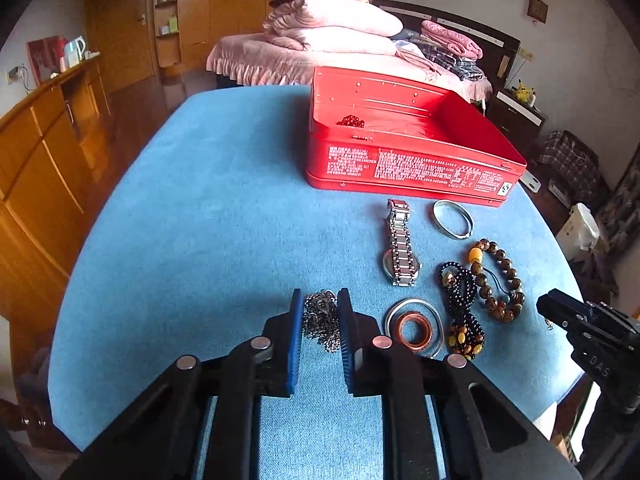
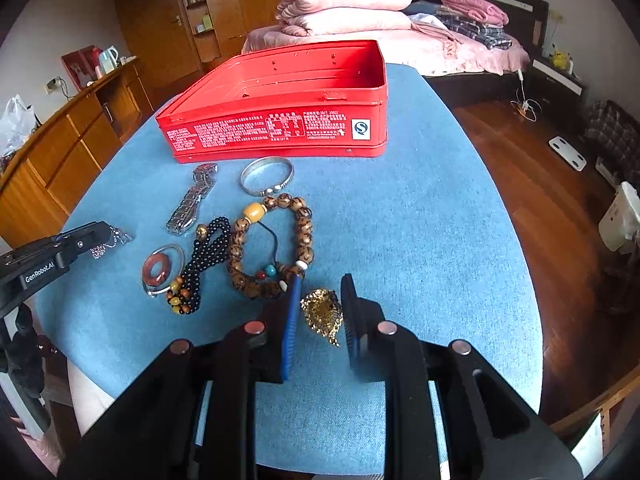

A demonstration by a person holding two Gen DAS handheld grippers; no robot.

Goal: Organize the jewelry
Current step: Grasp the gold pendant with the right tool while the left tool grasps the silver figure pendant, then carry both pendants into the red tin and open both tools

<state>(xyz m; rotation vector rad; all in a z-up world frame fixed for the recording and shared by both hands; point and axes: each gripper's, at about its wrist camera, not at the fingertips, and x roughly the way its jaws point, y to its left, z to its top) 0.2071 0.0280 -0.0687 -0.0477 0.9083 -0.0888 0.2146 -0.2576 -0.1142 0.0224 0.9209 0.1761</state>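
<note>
An open red tin box [image 1: 404, 160] [image 2: 280, 128] stands on the blue table; red beads [image 1: 351, 121] lie inside. In front lie a steel watch [image 1: 400, 248] [image 2: 190, 204], a silver bangle [image 1: 452, 218] [image 2: 267, 176], a brown bead bracelet [image 1: 498, 280] [image 2: 272, 246], a black bead strand [image 1: 462, 304] [image 2: 200, 264] and a reddish ring inside a silver bangle [image 1: 414, 330] [image 2: 160, 268]. My left gripper [image 1: 320, 304] is open around a dark metal chain [image 1: 320, 320]. My right gripper [image 2: 322, 286] is open around a gold chain [image 2: 324, 314].
The blue table top [image 1: 220, 220] [image 2: 420, 220] ends in a rounded edge on both sides. A bed with pink bedding [image 1: 340, 40] stands behind the table, wooden cabinets [image 1: 48, 148] to the left and a wood floor [image 2: 552, 200] to the right.
</note>
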